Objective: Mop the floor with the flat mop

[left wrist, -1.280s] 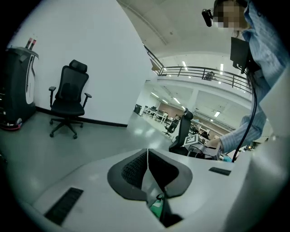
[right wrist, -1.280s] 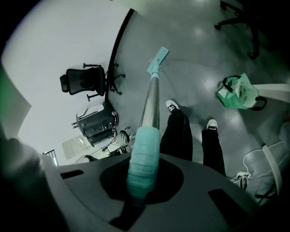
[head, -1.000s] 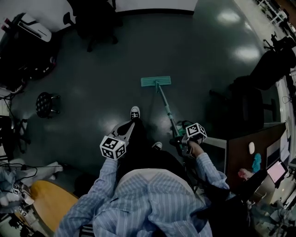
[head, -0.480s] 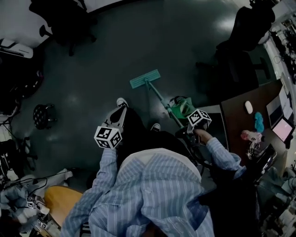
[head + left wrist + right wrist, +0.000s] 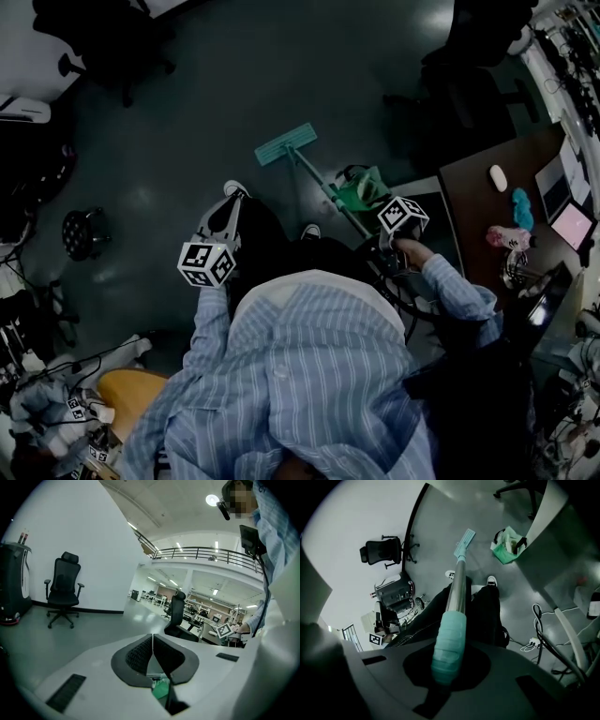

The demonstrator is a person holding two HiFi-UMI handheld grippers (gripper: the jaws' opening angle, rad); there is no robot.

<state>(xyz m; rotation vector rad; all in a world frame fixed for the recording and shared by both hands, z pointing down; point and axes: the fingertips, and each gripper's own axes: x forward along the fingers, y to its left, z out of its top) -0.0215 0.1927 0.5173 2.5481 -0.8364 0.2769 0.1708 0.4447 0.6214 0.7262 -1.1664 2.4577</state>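
The flat mop has a teal head (image 5: 286,143) lying on the dark floor ahead of the person's shoes. Its metal shaft (image 5: 323,187) slants back to my right gripper (image 5: 379,246). In the right gripper view the teal grip (image 5: 450,641) sits between the jaws of my right gripper (image 5: 447,667), which is shut on it, and the shaft (image 5: 458,588) leads down to the mop head (image 5: 464,543). My left gripper (image 5: 228,214) hangs over the left leg, away from the mop. The left gripper (image 5: 153,644) is shut, its pads meeting with nothing between them.
A green bin (image 5: 361,190) stands right beside the mop shaft and shows again (image 5: 508,545) by the desk corner. A dark desk (image 5: 497,202) with small items fills the right. Office chairs (image 5: 112,42) stand at the back. A black stool (image 5: 80,232) and cables (image 5: 56,375) lie at the left.
The person has turned to the right, so the desk and green bin have come closer. The mop head has slid left and nearer. Both grippers keep their grip state.
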